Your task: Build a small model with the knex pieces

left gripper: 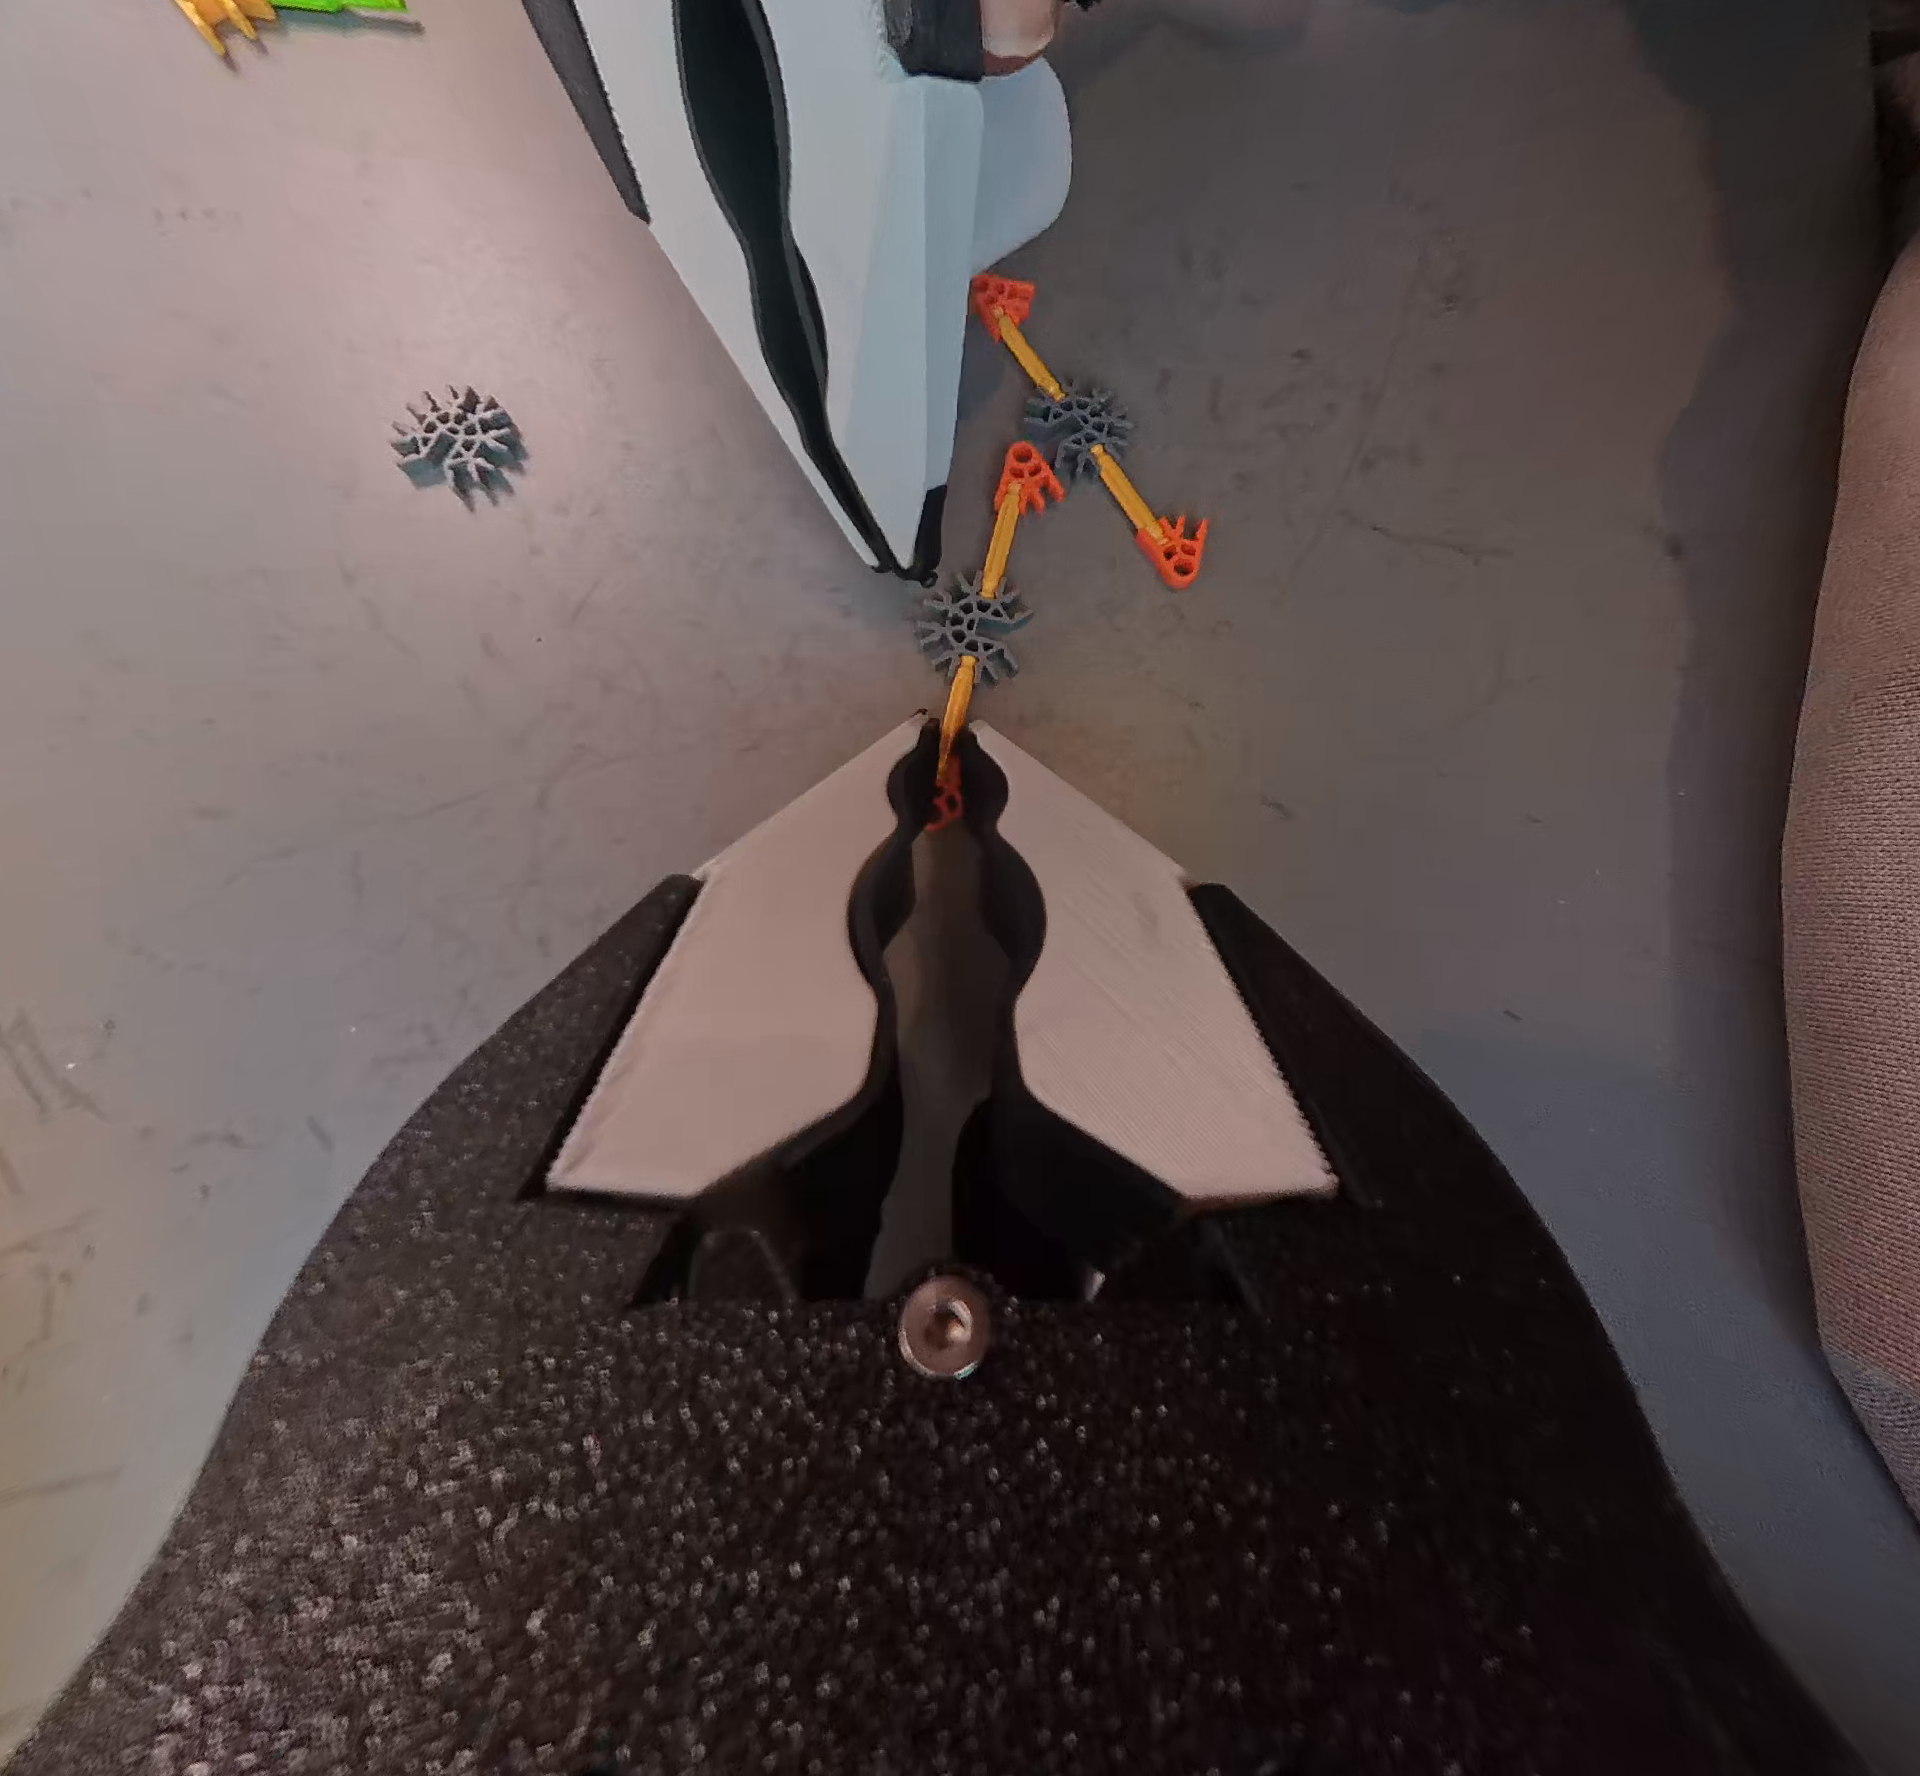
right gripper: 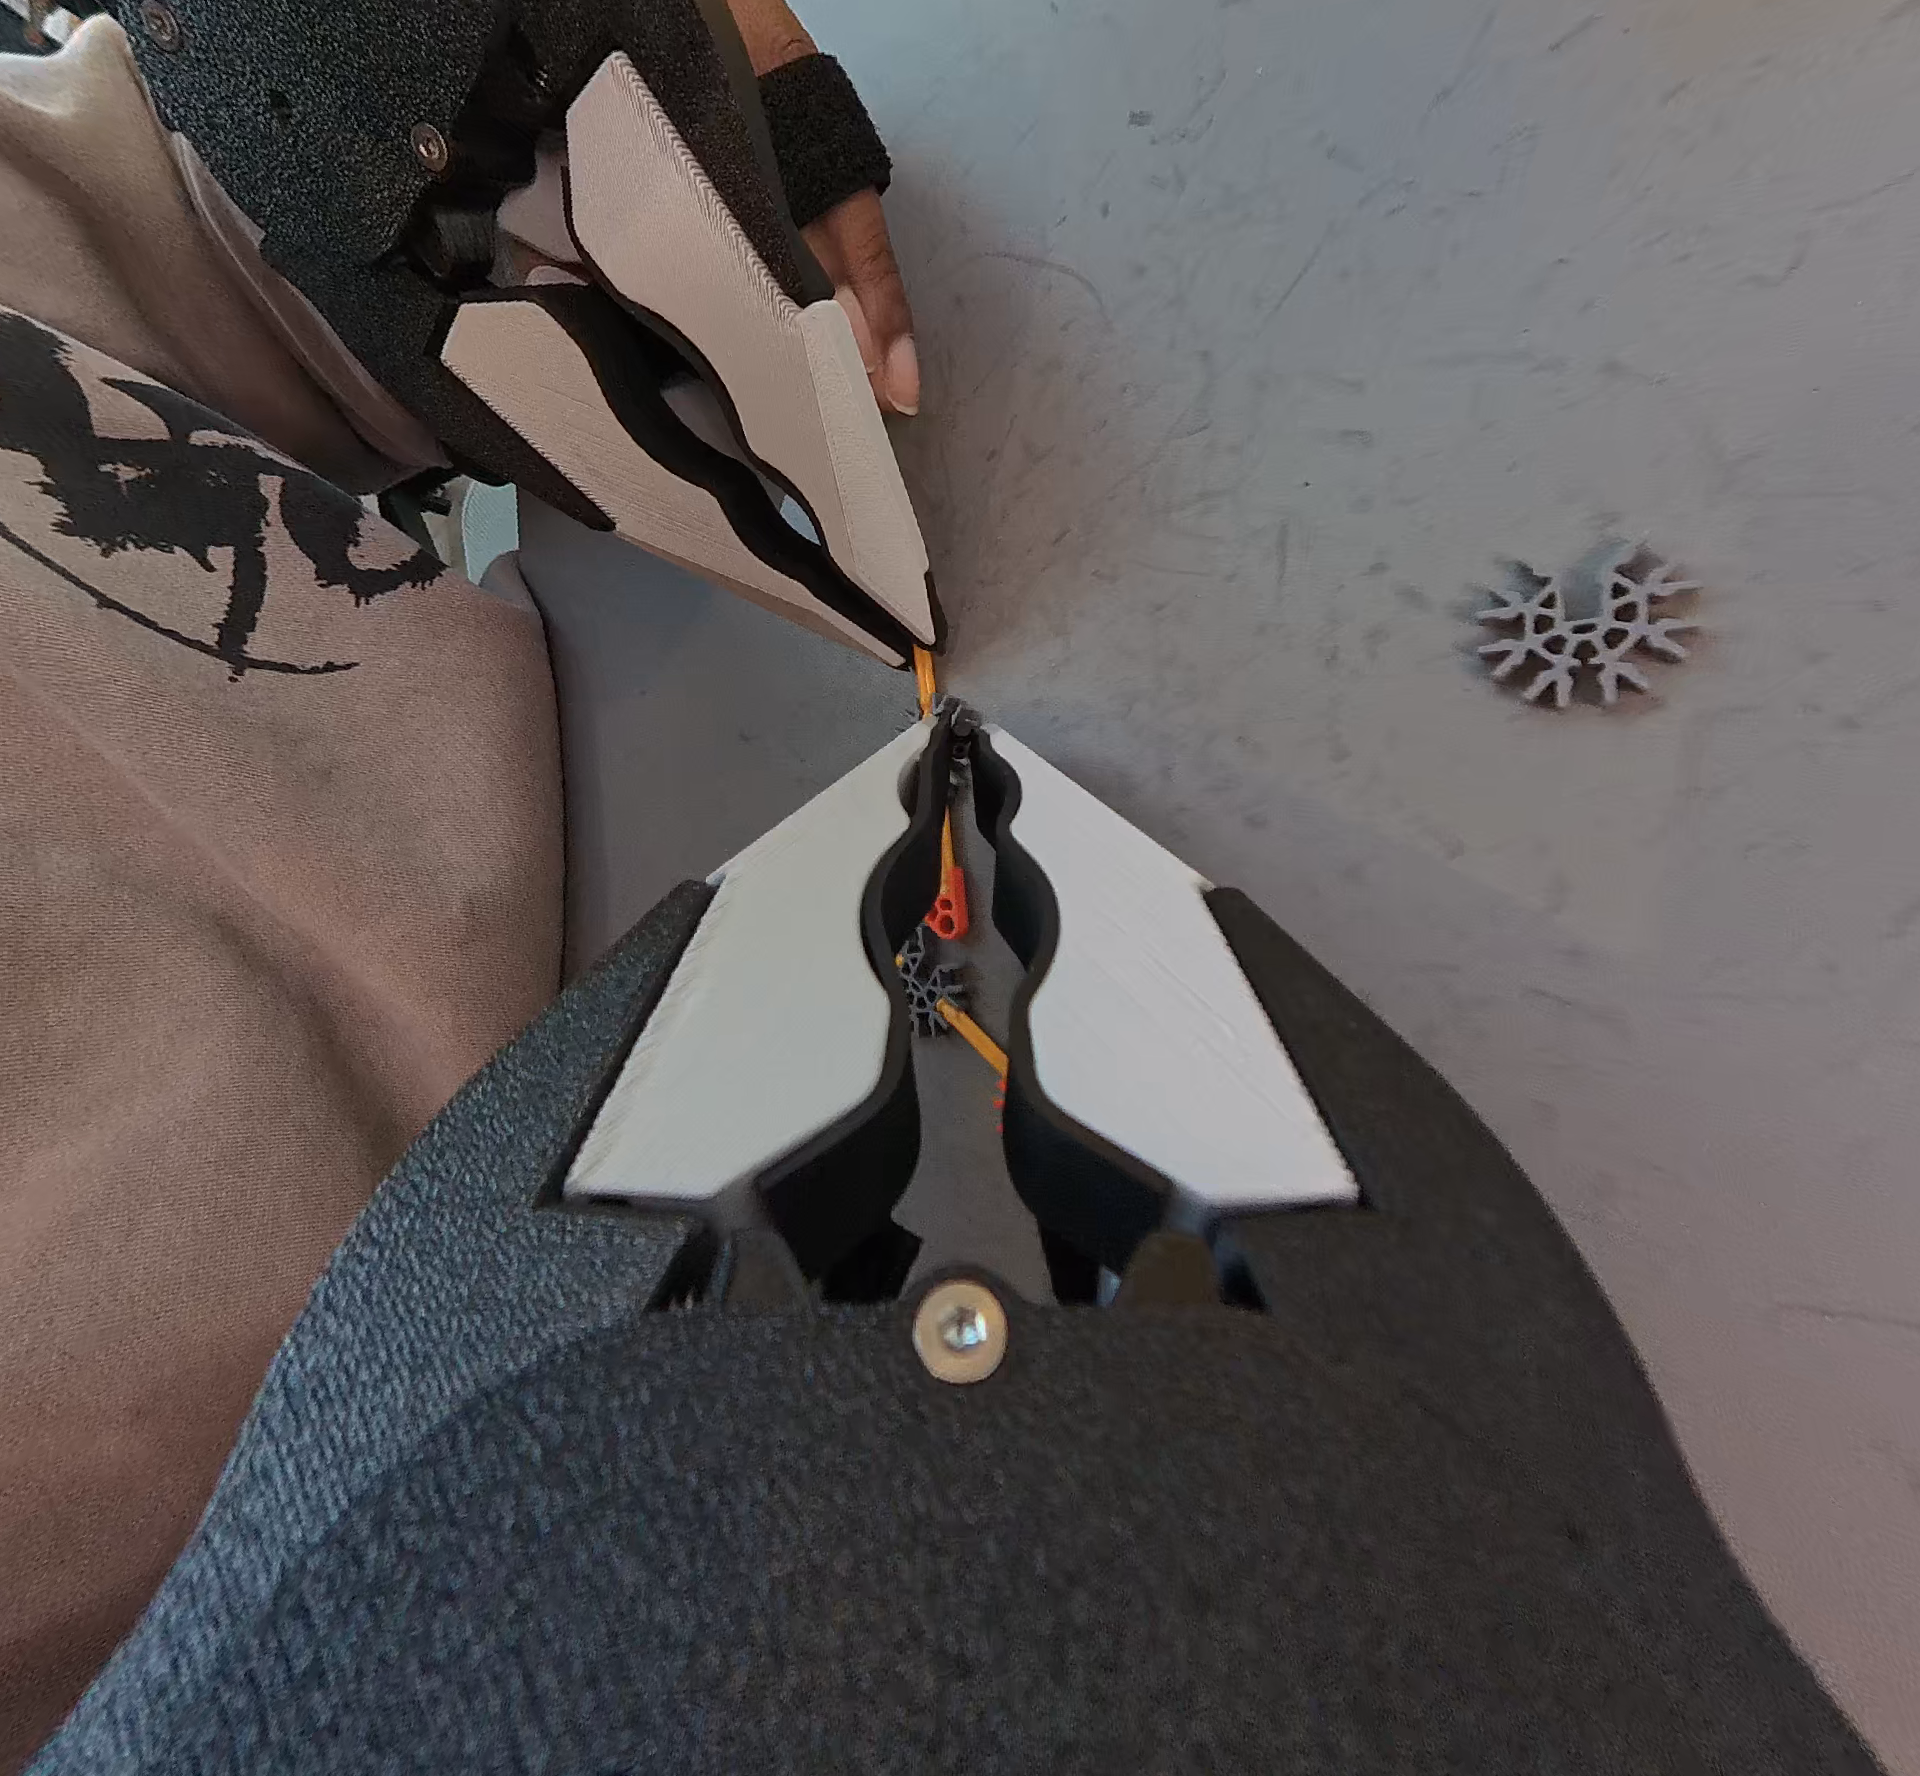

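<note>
Left claw [left gripper: 943, 739] clenches one yellow rod [left gripper: 958, 700] of a rod-and-connector piece — right claw [right gripper: 961, 739] grips its grey hub [left gripper: 972, 623].

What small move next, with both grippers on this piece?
Probably shift both together, slowly. The left gripper is shut on the yellow rod and the right gripper on its grey connector; moving one alone could unplug the joint.

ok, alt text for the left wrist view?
The left gripper is shut on one end of a small toy piece, a yellow rod through a grey snowflake-shaped hub with orange end clips, above a grey table. The right gripper meets the hub from above; a matching piece and a loose grey hub lie nearby.
</note>
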{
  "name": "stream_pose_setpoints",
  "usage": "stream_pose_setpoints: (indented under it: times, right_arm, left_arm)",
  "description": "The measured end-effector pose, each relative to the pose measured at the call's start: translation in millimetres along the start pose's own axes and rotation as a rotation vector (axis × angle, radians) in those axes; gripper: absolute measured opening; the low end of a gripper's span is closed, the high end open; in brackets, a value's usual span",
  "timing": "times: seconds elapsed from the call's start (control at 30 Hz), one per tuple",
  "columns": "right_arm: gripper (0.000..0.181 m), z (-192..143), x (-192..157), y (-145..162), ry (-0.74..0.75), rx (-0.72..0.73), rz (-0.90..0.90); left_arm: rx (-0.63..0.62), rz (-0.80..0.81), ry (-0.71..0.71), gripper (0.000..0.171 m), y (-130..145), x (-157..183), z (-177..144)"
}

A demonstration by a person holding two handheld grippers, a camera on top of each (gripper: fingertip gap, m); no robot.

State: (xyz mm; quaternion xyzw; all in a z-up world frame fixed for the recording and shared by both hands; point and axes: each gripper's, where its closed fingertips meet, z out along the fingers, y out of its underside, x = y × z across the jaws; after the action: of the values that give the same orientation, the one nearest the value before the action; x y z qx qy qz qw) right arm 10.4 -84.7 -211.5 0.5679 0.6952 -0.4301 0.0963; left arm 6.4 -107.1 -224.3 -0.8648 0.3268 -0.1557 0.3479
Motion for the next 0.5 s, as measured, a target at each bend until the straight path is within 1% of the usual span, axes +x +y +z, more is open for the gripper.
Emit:
stream_pose_setpoints:
  times: [0.13, 0.3, 0.5]
  right_arm:
    - [0.001, 5.5, -2.9, 1.5, -0.003, -0.022, 0.006]
    - [0.002, 7.5, -0.3, 2.8, 0.030, -0.062, 0.010]
    - [0.011, 4.4, 2.1, 2.7, 0.072, -0.073, -0.006]
  left_arm:
    - [0.004, 0.006, -0.007, 0.004, 0.2, 0.4, 0.0]
    - [0.000, 0.016, -0.014, 0.003, 2.3, 1.9, -1.6]
    - [0.001, 0.015, -0.010, 0.003, 5.0, 3.9, -4.2]
